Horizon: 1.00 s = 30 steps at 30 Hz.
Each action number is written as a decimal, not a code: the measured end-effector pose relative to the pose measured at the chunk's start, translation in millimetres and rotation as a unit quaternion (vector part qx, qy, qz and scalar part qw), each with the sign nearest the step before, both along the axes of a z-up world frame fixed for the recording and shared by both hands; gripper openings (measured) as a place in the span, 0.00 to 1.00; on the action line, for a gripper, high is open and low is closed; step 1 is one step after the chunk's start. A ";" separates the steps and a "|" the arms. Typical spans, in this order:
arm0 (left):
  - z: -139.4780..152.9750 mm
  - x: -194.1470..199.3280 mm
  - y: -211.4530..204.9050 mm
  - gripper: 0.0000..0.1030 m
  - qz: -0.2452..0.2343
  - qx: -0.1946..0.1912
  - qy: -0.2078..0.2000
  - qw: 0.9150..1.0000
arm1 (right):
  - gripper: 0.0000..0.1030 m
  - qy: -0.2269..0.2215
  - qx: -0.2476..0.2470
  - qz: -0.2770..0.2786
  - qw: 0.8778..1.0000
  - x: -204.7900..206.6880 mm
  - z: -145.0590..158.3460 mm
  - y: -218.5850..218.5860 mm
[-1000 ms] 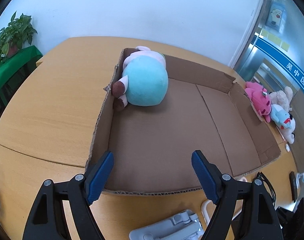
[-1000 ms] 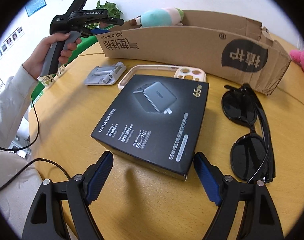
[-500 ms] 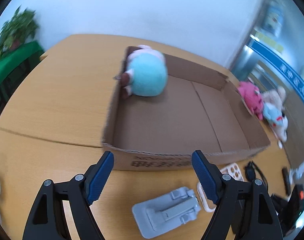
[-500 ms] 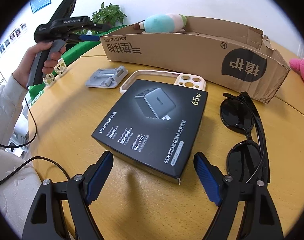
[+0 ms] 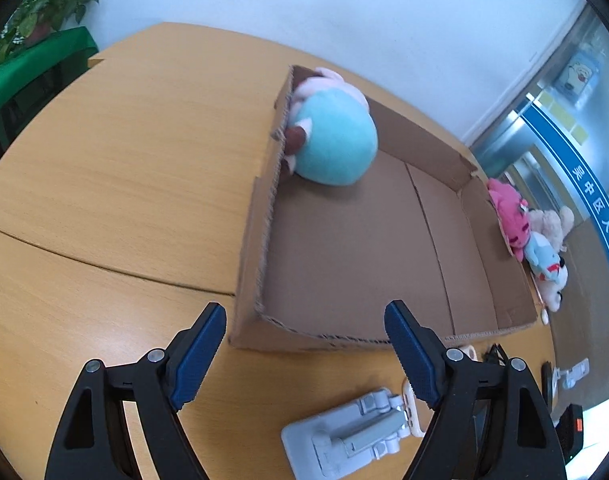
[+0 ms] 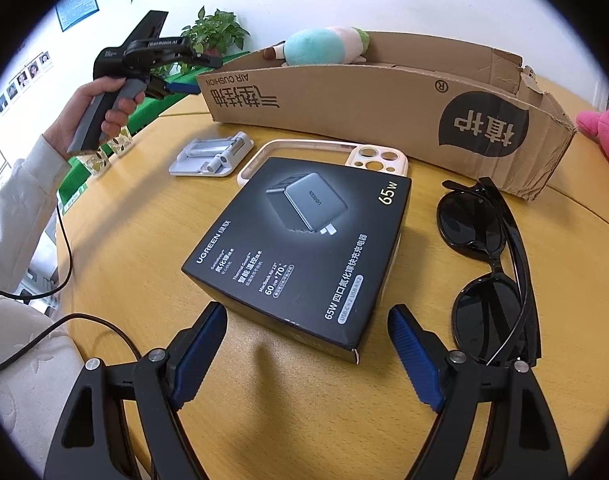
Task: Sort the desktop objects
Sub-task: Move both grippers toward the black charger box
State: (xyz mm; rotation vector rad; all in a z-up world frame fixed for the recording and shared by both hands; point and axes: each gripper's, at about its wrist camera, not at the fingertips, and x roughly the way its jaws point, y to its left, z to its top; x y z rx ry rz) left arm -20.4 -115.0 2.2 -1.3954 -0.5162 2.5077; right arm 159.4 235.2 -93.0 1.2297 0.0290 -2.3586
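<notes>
A shallow cardboard box [image 5: 356, 248] lies on the round wooden table, with a teal and pink plush toy [image 5: 332, 140] in its far left corner; both also show in the right wrist view, box [image 6: 384, 116] and plush [image 6: 320, 46]. My left gripper [image 5: 304, 344] is open and empty, held in the air before the box's near left corner. A grey folding stand [image 5: 356, 440] lies below it. My right gripper [image 6: 306, 344] is open and empty, just short of a black charger box [image 6: 304, 240]. Black sunglasses [image 6: 488, 272] lie to its right. A white phone case [image 6: 368, 158] lies partly under the charger box.
Pink, beige and blue plush toys [image 5: 524, 236] lie beyond the box's right end. The left gripper's handle and the hand holding it [image 6: 104, 108] show at the left of the right wrist view. A cable [image 6: 60, 248] hangs over the table's left edge.
My left gripper swung back and left, then came closer to the box's near left corner. My right gripper moved slightly closer to the charger box. Both stayed open.
</notes>
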 end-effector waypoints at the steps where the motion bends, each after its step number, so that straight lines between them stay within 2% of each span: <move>1: -1.0 1.4 3.4 0.78 -0.007 0.003 -0.002 1.000 | 0.81 0.000 0.001 0.002 1.000 0.2 0.2 -0.3; 3: 0.3 5.6 8.7 0.78 -0.009 -0.006 -0.001 1.000 | 0.81 0.001 0.002 0.007 1.000 0.5 0.2 -0.7; 7: 1.7 12.8 13.7 0.78 -0.026 0.004 -0.003 1.000 | 0.81 0.007 0.001 0.011 1.000 0.2 2.2 -1.5; 10: 3.5 19.0 16.4 0.78 -0.026 -0.023 0.003 0.999 | 0.81 0.011 0.000 0.012 1.000 -1.0 2.6 -2.2; 16: 15.0 9.6 -11.1 0.80 0.008 -0.003 0.037 0.999 | 0.81 0.011 0.005 0.019 1.000 -2.1 1.3 -4.1; 20: 7.1 -13.0 -14.5 0.80 -0.008 0.021 0.022 1.000 | 0.81 0.007 0.004 0.016 1.000 -1.9 -0.2 -3.7; 22: 2.0 -19.8 -8.7 0.76 -0.017 0.020 0.007 1.000 | 0.81 0.007 0.003 0.014 1.000 -0.8 0.2 -3.9; 23: -0.2 -20.6 -4.7 0.64 -0.021 0.017 -0.001 1.000 | 0.81 0.008 0.003 0.013 1.000 -0.2 0.7 -3.8; 25: -5.0 -19.1 3.9 0.54 -0.018 -0.013 -0.019 1.000 | 0.81 0.008 0.002 0.011 1.000 0.6 1.7 -3.3; 30: -5.6 -10.1 6.0 0.49 -0.017 -0.011 -0.028 0.999 | 0.81 0.004 -0.003 0.012 1.000 1.3 1.5 -1.6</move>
